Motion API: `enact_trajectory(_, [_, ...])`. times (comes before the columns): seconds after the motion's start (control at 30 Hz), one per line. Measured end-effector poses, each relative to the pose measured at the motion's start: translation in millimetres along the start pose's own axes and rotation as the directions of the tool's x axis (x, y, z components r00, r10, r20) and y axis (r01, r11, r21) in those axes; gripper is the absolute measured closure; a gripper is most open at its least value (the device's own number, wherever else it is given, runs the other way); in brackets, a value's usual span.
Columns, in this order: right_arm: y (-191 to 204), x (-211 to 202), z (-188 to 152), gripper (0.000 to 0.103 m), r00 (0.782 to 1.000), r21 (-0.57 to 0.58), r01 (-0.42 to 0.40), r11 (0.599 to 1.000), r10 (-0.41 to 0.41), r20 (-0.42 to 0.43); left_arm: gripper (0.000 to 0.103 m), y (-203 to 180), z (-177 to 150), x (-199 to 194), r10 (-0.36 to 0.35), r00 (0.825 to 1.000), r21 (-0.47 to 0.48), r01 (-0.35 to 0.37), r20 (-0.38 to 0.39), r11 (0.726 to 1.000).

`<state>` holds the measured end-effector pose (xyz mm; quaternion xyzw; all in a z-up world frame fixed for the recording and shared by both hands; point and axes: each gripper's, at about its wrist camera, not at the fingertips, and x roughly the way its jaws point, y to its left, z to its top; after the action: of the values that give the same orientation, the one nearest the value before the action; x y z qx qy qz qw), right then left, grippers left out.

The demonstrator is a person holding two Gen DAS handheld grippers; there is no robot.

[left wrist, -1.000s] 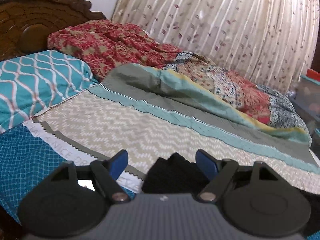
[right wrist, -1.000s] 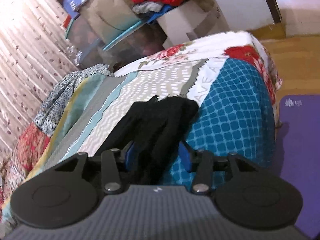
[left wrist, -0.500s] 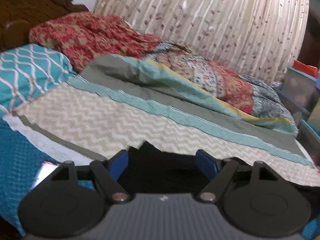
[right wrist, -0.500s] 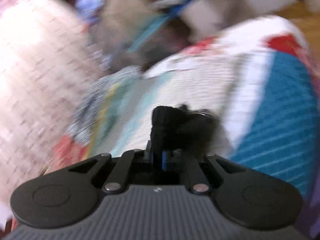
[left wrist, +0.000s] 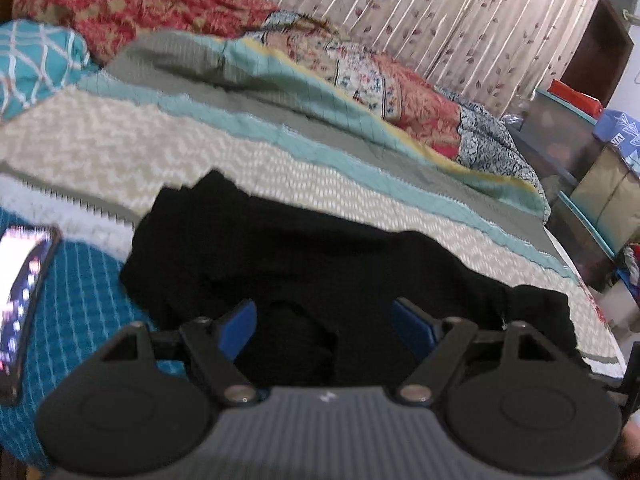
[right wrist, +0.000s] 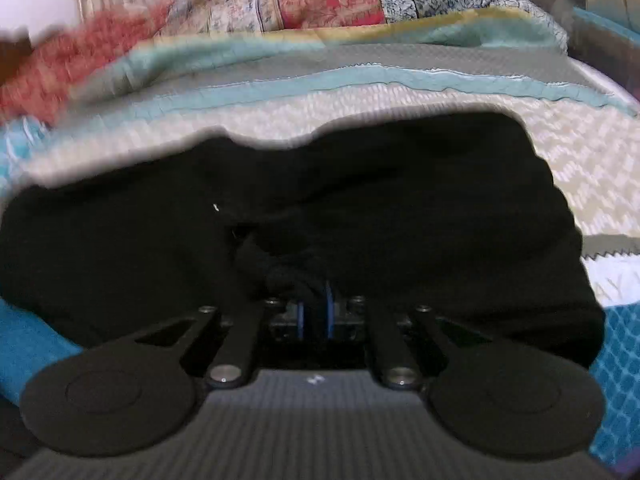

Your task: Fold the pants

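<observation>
Black pants [left wrist: 320,264] bunched across near edge of bed [left wrist: 280,168], over zigzag bedspread [left wrist: 120,148], phone [left wrist: 24,292] lying just left. Right gripper [right wrist: 314,316] fingers narrow, pinching a thick wad of pant fabric; left gripper [left wrist: 324,324] fingers wide, nothing between them, poised over near hem. Risks: uneven or crooked fold if only one side lifts, slip of the rolled wad from a shallow pinch, bedspread caught along with pants, phone nudged off bed by dragged cloth.
</observation>
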<state>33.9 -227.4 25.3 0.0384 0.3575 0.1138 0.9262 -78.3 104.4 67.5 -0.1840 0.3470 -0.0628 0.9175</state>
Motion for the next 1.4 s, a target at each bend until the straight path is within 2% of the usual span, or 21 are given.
enact_trajectory(0.03, [2.9,-4.6,0.6,0.084,1.0,-0.021,0.004,1.0,-0.003,0.01,0.026,1.5,-2.6,-0.3,0.0,1.0,0.002,0.0,-0.005,1.0])
enact_trajectory(0.1, [4.2,-16.1,6.7,0.069,1.0,-0.034,-0.011,0.999,0.012,0.005,0.025,3.7,-7.4,-0.2,0.002,1.0,0.009,-0.002,-0.014,1.0])
enact_trajectory(0.2, [-3.8,-38.1,14.2,0.068,0.998,-0.03,-0.044,0.999,0.046,0.048,0.025,3.3,-11.4,1.1,-0.01,1.0,0.005,0.01,-0.021,1.0])
enact_trajectory(0.3, [-6.3,-56.6,25.4,0.068,0.988,0.008,-0.073,0.997,0.071,0.138,0.025,-2.4,-15.0,2.8,-0.031,0.999,0.011,0.031,-0.025,0.999])
enact_trajectory(0.43, [-1.7,-47.9,39.3,0.068,0.971,0.075,-0.1,0.992,0.081,0.224,0.025,-8.4,-19.7,6.7,-0.048,0.998,0.031,0.049,-0.048,0.998])
enact_trajectory(0.57, [4.8,-21.5,38.5,0.071,0.982,0.125,-0.083,0.989,0.06,0.18,0.025,-7.7,-24.9,6.8,-0.048,0.997,0.033,0.05,-0.061,0.998])
enact_trajectory(0.63, [4.3,-3.4,31.5,0.071,0.992,0.167,-0.075,0.983,0.056,0.113,0.025,-4.8,-26.4,6.6,-0.041,0.997,0.03,0.043,-0.065,0.999])
enact_trajectory(0.7, [3.7,22.8,13.9,0.071,1.0,0.166,-0.019,0.986,0.018,0.008,0.025,-0.8,-27.6,7.0,-0.034,0.997,0.021,0.035,-0.069,0.999])
enact_trajectory(0.77, [3.5,21.5,2.4,0.071,0.997,0.145,-0.032,0.989,0.022,0.068,0.025,3.2,-28.0,7.4,-0.028,0.997,0.01,0.029,-0.072,1.0])
enact_trajectory(0.9, [11.6,12.9,18.3,0.069,0.999,0.136,0.012,0.991,-0.016,0.027,0.025,8.7,-27.4,6.1,-0.029,0.997,-0.005,0.028,-0.067,1.0])
enact_trajectory(0.97, [16.3,-0.5,20.2,0.068,0.997,0.15,0.006,0.989,-0.016,0.069,0.025,12.4,-27.5,3.8,-0.031,0.998,-0.018,0.03,-0.06,0.999])
enact_trajectory(1.1, [37.5,-16.0,17.7,0.068,0.988,0.127,-0.093,0.988,0.075,0.138,0.019,28.7,-25.5,-2.2,-0.045,0.998,-0.078,0.042,-0.031,0.996])
enact_trajectory(1.3, [85.6,-0.3,18.3,0.068,0.974,0.059,-0.222,0.973,0.218,0.066,0.017,69.4,-12.8,-5.8,-0.026,1.0,-0.247,0.025,0.002,0.969])
enact_trajectory(1.4, [104.5,5.1,18.9,0.068,0.959,0.029,-0.282,0.959,0.281,0.035,0.012,85.4,-5.9,-1.8,-0.02,1.0,-0.281,0.024,0.016,0.959])
